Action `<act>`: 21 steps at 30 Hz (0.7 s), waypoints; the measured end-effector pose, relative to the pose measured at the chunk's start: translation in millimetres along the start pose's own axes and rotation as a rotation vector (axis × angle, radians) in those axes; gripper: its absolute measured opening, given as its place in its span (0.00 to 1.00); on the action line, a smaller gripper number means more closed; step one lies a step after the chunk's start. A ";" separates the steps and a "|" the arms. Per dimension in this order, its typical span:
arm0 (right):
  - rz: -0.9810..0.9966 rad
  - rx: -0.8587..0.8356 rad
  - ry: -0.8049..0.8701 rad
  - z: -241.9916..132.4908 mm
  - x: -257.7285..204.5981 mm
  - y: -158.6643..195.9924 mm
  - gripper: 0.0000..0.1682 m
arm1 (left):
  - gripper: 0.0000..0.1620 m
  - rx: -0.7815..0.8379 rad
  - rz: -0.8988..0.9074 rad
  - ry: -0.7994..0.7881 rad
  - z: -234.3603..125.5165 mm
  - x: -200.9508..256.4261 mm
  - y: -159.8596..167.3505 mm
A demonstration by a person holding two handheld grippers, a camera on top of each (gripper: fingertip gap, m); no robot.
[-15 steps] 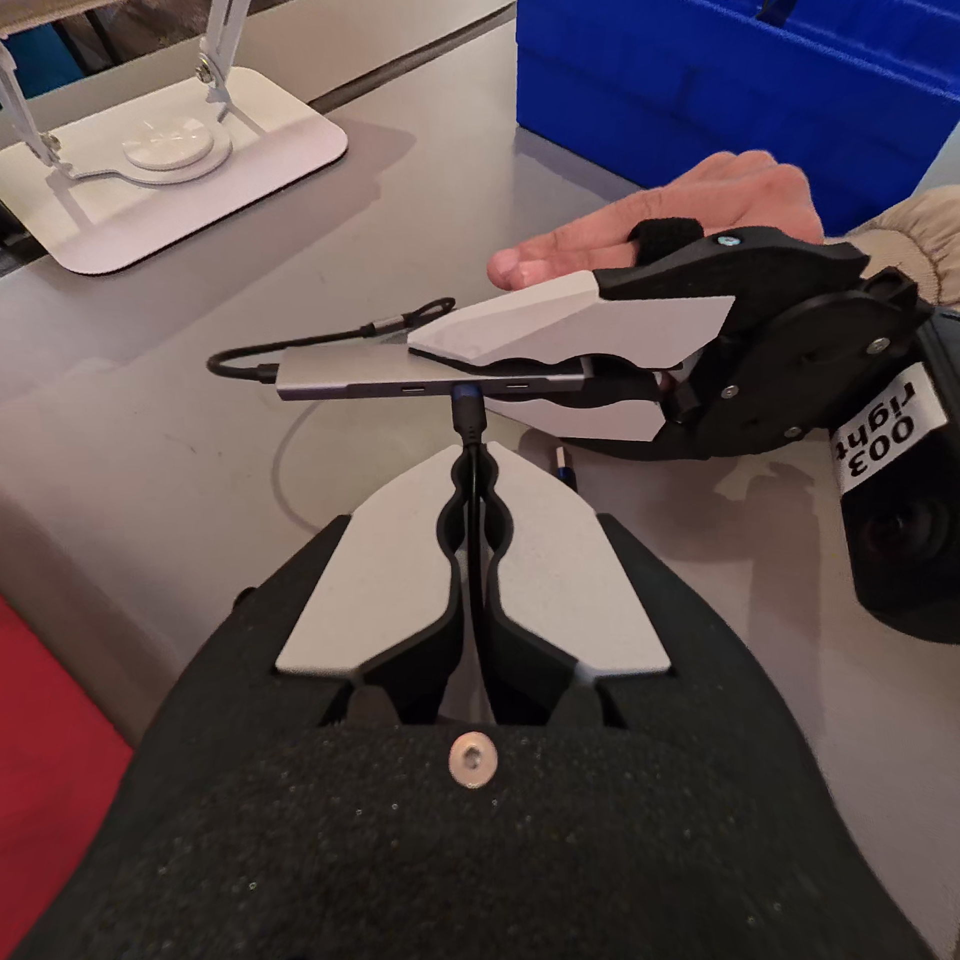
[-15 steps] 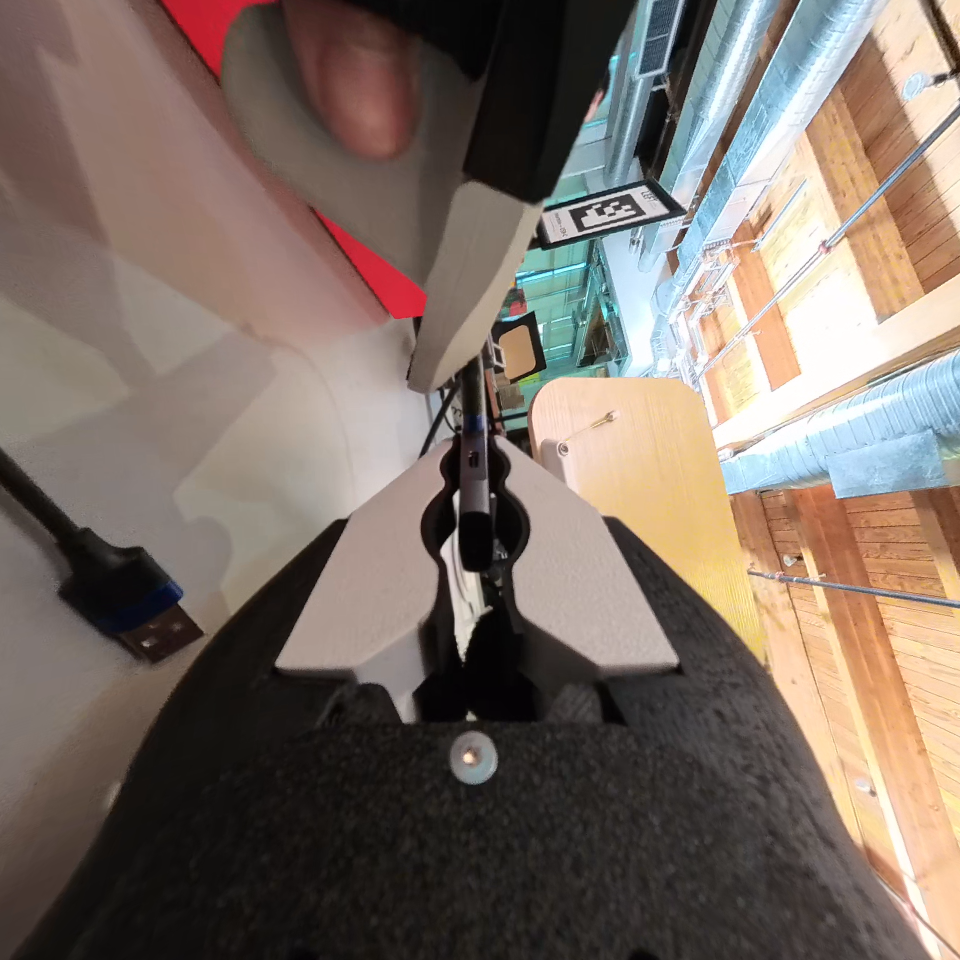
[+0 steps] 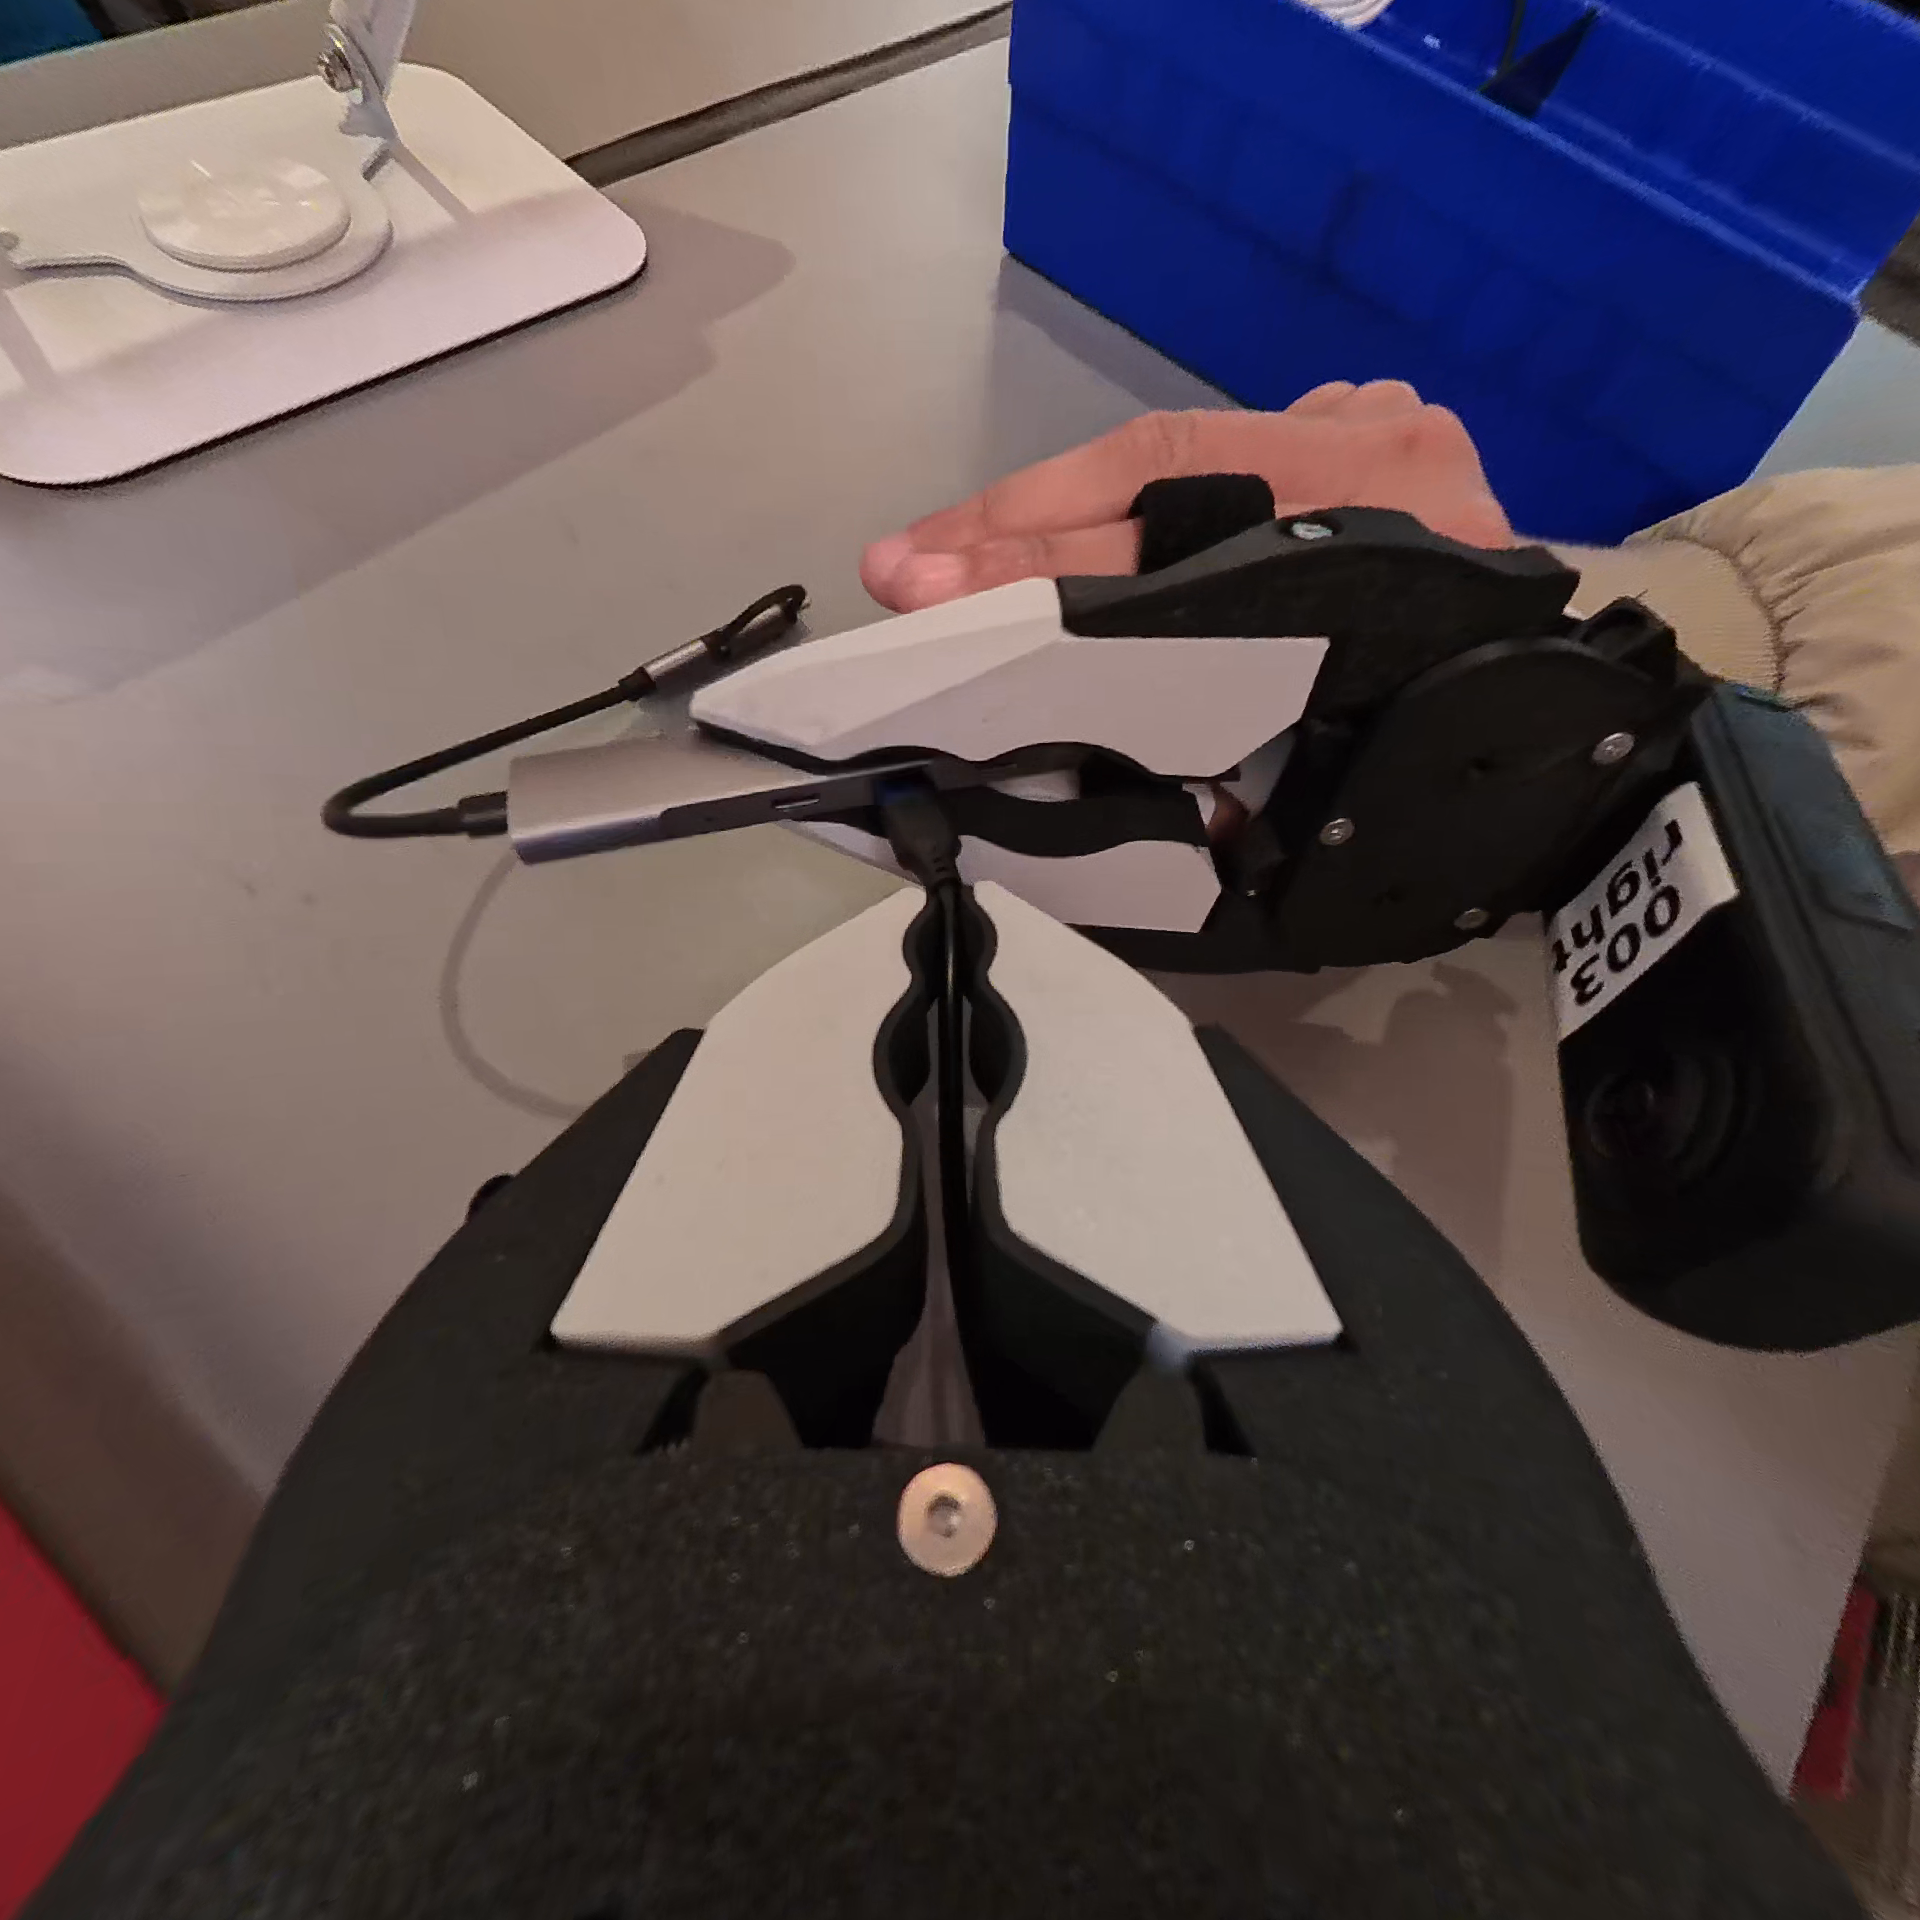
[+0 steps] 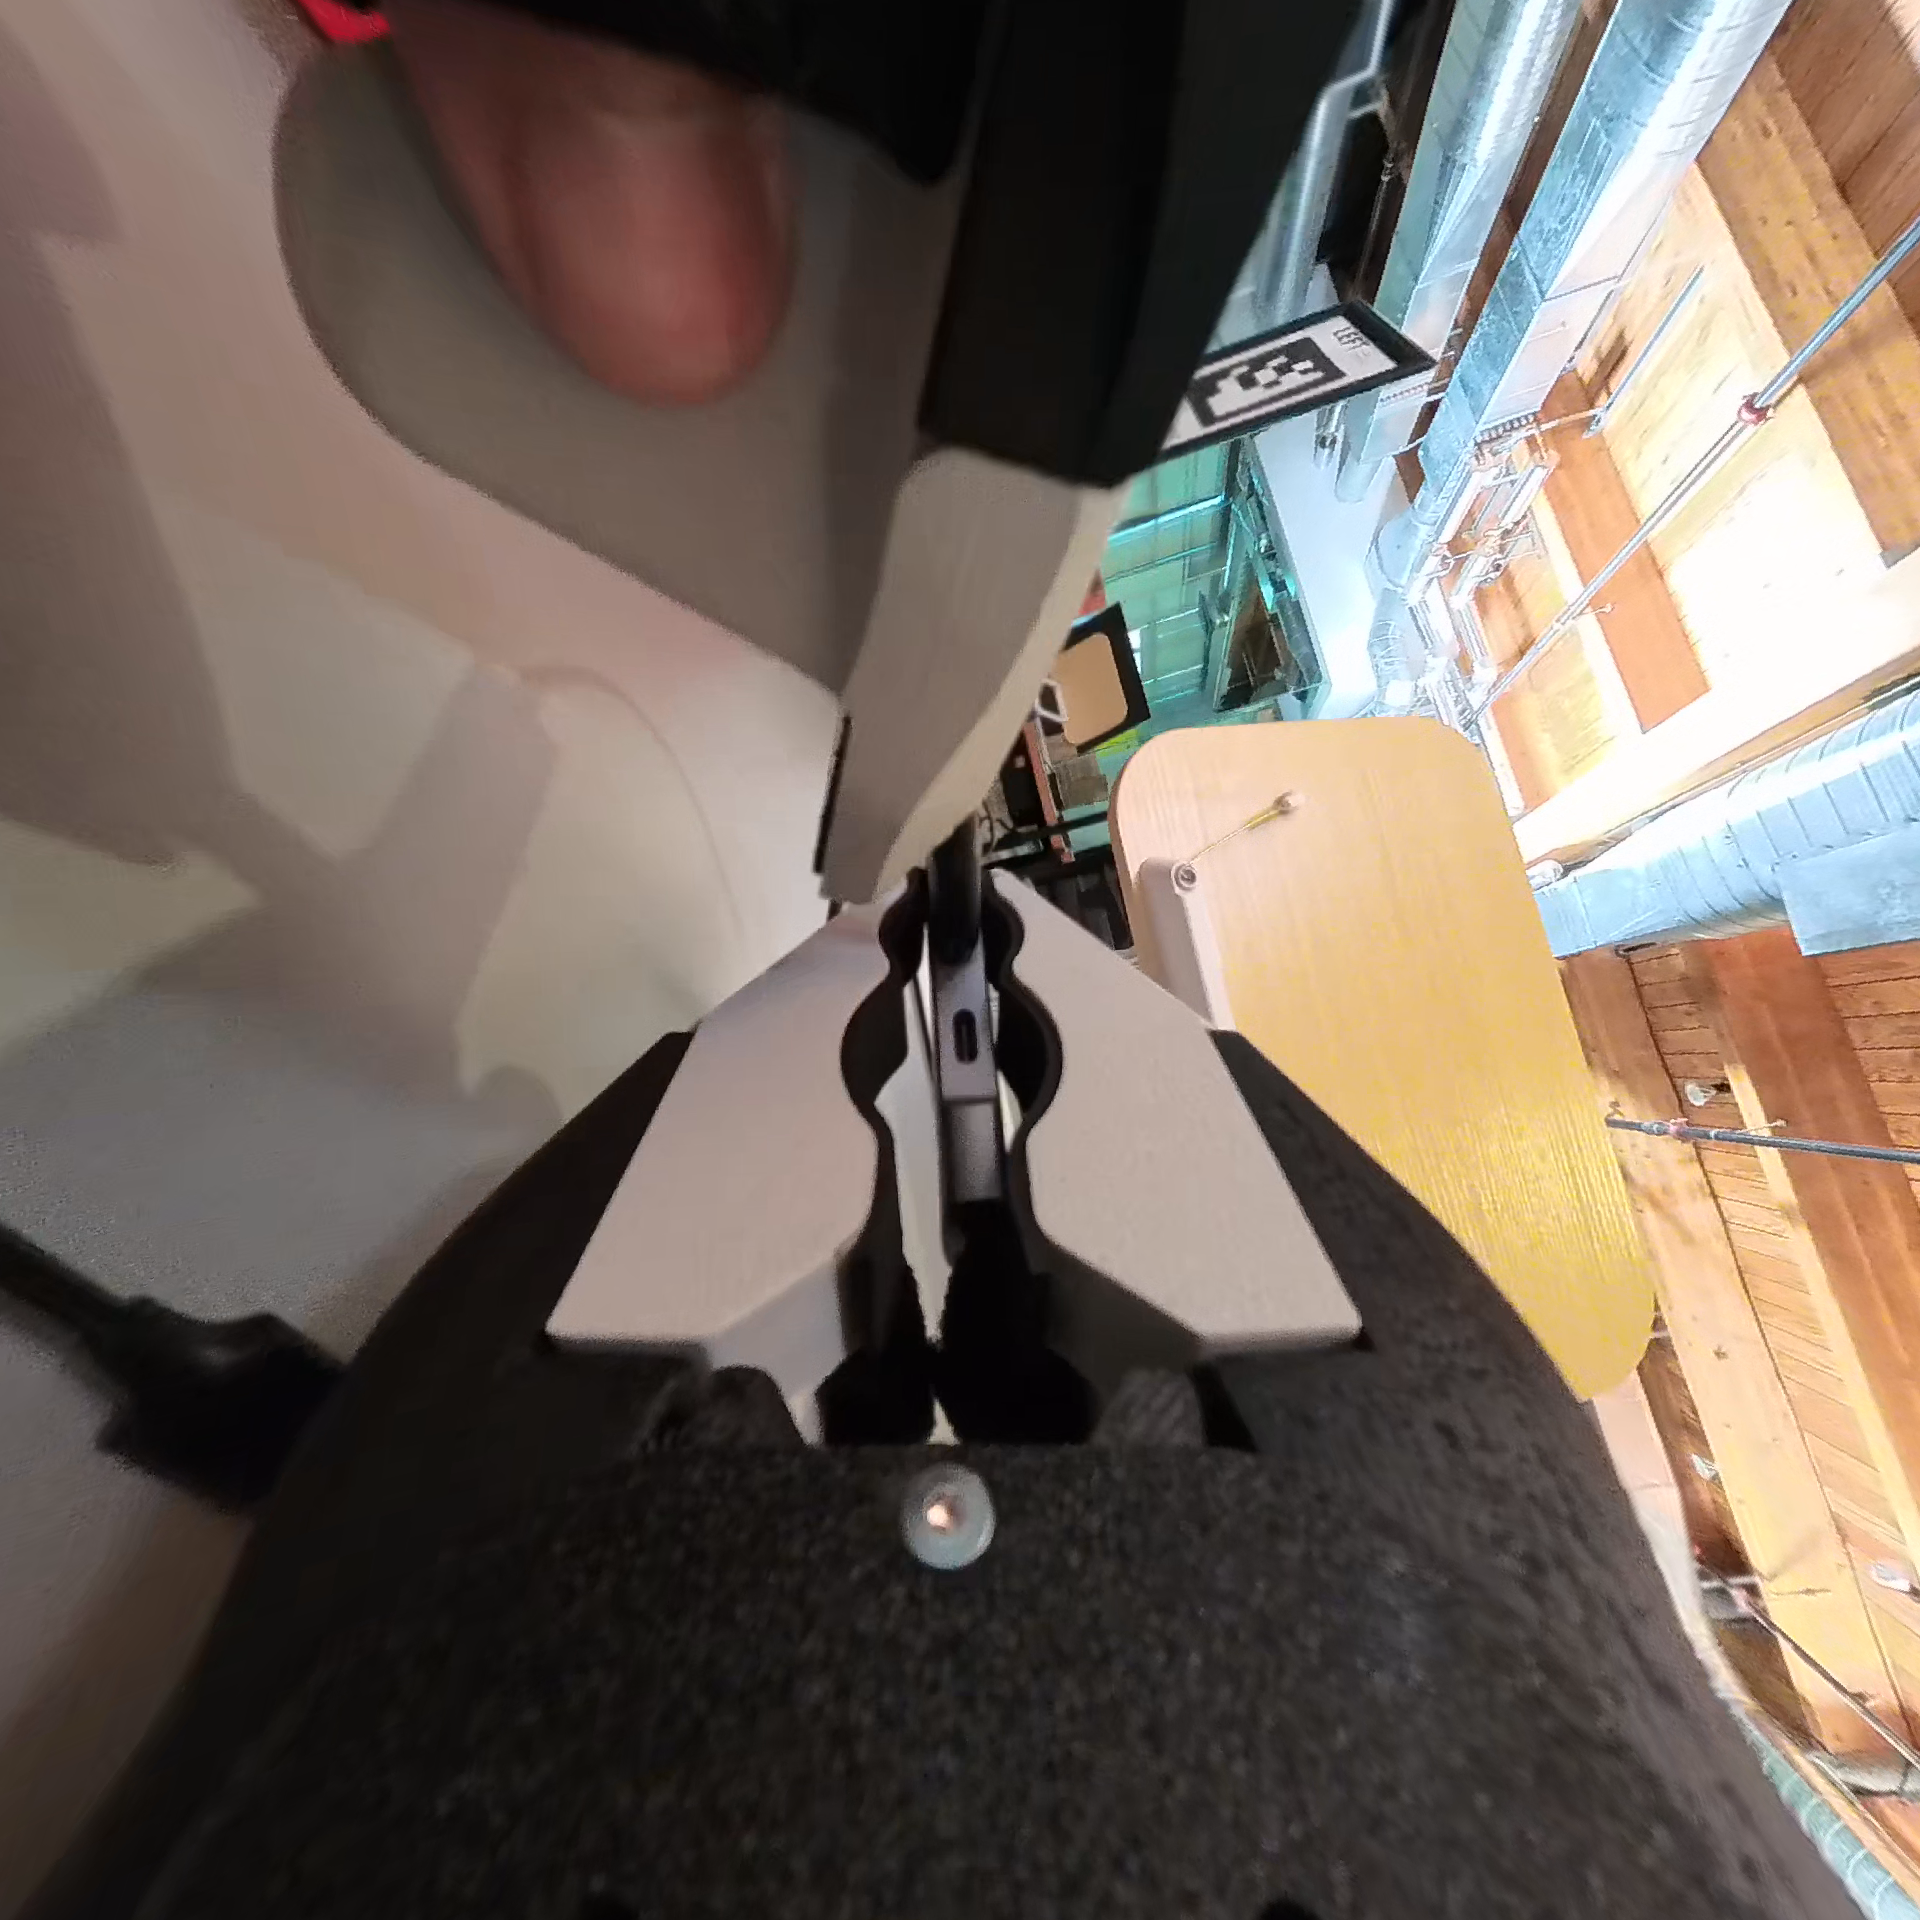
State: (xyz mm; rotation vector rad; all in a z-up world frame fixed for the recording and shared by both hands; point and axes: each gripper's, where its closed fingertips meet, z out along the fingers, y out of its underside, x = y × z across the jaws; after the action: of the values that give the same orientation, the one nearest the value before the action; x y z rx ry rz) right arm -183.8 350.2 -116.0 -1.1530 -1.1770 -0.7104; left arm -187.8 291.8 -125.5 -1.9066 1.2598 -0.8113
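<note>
My left gripper (image 3: 951,914) is shut on a thin black cable (image 3: 948,1039) just behind its black-and-blue plug (image 3: 914,836). The plug sits in a side port of a grey USB hub (image 3: 623,810). My right gripper (image 3: 774,779) comes in from the right and is shut on the hub's right end, holding it a little above the grey table (image 3: 312,987). In the right wrist view the right gripper (image 4: 951,914) clamps the hub (image 4: 966,1060) edge-on, and one of the left gripper's fingers (image 4: 935,675) stands close ahead. The hub's own short cable (image 3: 416,790) curls away to the left.
A blue bin (image 3: 1455,260) stands at the back right. A white stand base (image 3: 260,260) lies at the back left. A person's hand (image 3: 1195,488) rests on the right gripper. Another black USB plug (image 4: 197,1382) lies on the table. A red floor (image 3: 62,1714) shows past the table's near edge. The left gripper's tips are roughly 5 centimetres from the right gripper's.
Both grippers have stayed shut. The hub now tilts with its right end higher, and the plug sits closer under the hub's edge. The loose USB plug is out of the left view.
</note>
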 end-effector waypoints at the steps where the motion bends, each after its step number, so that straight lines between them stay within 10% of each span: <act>1: -0.002 0.008 0.009 -0.3 1.6 0.3 0.05 | 0.01 0.009 -0.014 0.014 -1.0 0.1 -1.0; 14: 0.012 0.069 0.004 -4.1 5.8 0.1 0.04 | 0.09 0.013 -0.003 0.081 -14.7 6.1 -2.7; 21: 0.162 0.070 0.000 -2.6 16.1 18.4 0.04 | 0.20 0.109 -0.080 -0.126 -113.2 -11.7 40.7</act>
State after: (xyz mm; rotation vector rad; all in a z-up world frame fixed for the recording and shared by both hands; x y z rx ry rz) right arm -161.9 355.5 -106.3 -1.1746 -1.0864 -0.5418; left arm -302.8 267.3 -97.2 -1.8990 1.0494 -0.7719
